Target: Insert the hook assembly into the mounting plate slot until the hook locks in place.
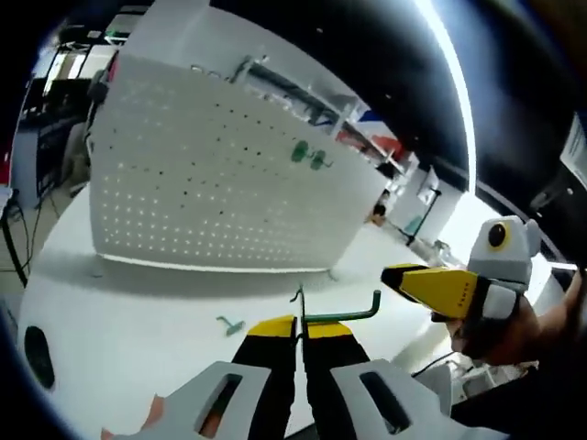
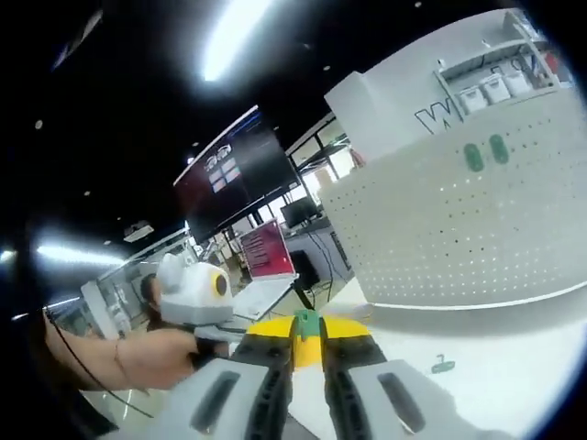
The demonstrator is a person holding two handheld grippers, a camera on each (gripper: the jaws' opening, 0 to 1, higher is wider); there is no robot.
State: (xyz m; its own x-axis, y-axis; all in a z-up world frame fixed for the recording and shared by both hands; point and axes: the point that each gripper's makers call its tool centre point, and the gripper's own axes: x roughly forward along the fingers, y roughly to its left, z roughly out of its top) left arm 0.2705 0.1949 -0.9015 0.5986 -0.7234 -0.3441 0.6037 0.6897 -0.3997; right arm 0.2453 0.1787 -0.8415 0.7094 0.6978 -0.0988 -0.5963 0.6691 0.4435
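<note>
White counter (image 1: 138, 321) runs under a dim hall with a bright ceiling strip, and on it stands an upright white perforated mounting plate (image 1: 211, 192) with two green pieces (image 1: 307, 154) already hanging near its upper right. A small green clip (image 1: 229, 324) lies loose on the counter to the left of the left hand-held gripper (image 1: 299, 330), whose jaws are pressed together on a green hook (image 1: 344, 314), the rod jutting right and bending up at its tip, well short of the plate. Farther right the right hand-held gripper (image 1: 404, 275) hovers in a person's hand (image 1: 500, 335); in the right gripper view it (image 2: 306, 332) pinches a small green piece (image 2: 306, 323) at its tips, the plate (image 2: 459, 220) ahead and to the right.
</note>
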